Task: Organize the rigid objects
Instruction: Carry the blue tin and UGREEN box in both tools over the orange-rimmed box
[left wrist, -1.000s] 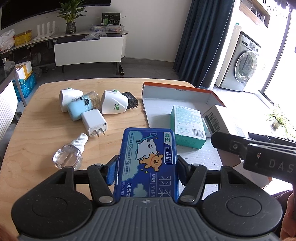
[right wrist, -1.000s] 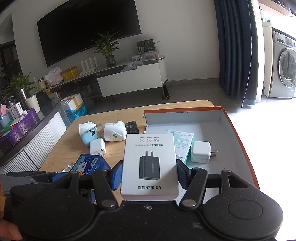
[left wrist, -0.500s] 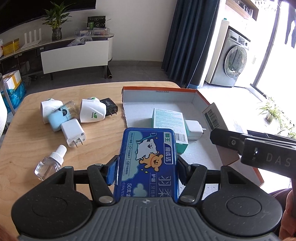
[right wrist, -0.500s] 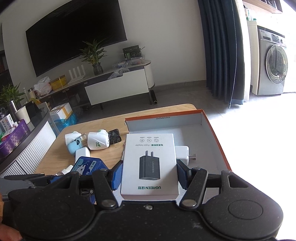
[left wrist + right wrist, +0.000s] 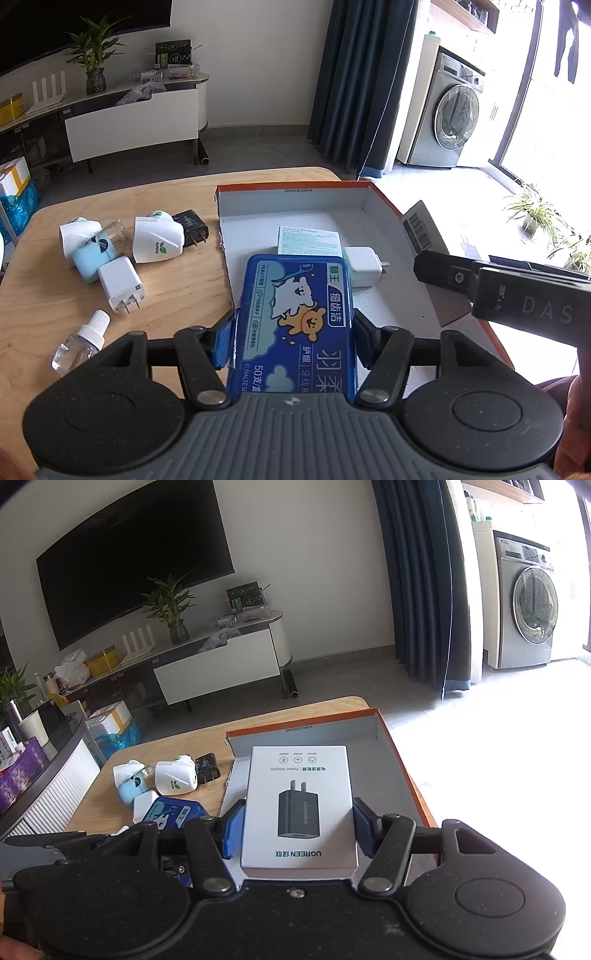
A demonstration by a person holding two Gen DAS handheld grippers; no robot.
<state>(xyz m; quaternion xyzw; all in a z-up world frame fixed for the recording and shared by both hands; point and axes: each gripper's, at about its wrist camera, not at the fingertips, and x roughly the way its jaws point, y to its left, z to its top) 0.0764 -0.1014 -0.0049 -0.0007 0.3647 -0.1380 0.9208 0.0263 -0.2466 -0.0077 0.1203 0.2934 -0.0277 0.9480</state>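
Observation:
My left gripper [image 5: 291, 332] is shut on a blue tin [image 5: 295, 317] with a cartoon bear, held above the near left part of the orange-edged cardboard box [image 5: 295, 186]. My right gripper [image 5: 297, 827] is shut on a white UGREEN power adapter box [image 5: 299, 805], held over the same cardboard box [image 5: 399, 753]. Inside the cardboard box lie a teal bandage box [image 5: 308, 240] and a white charger [image 5: 364, 266]. The right gripper's side shows in the left wrist view [image 5: 517, 295].
On the wooden table [image 5: 44, 314] left of the box lie two white plug-in devices [image 5: 157, 240], a light blue one [image 5: 92, 254], a white plug adapter [image 5: 122, 284], a black adapter [image 5: 192, 227] and a small clear bottle [image 5: 79, 343]. A washing machine [image 5: 450, 118] stands beyond.
Both grippers have moved forward and right with their loads, from beside the cardboard box to over it. The white charger has come into the left view.

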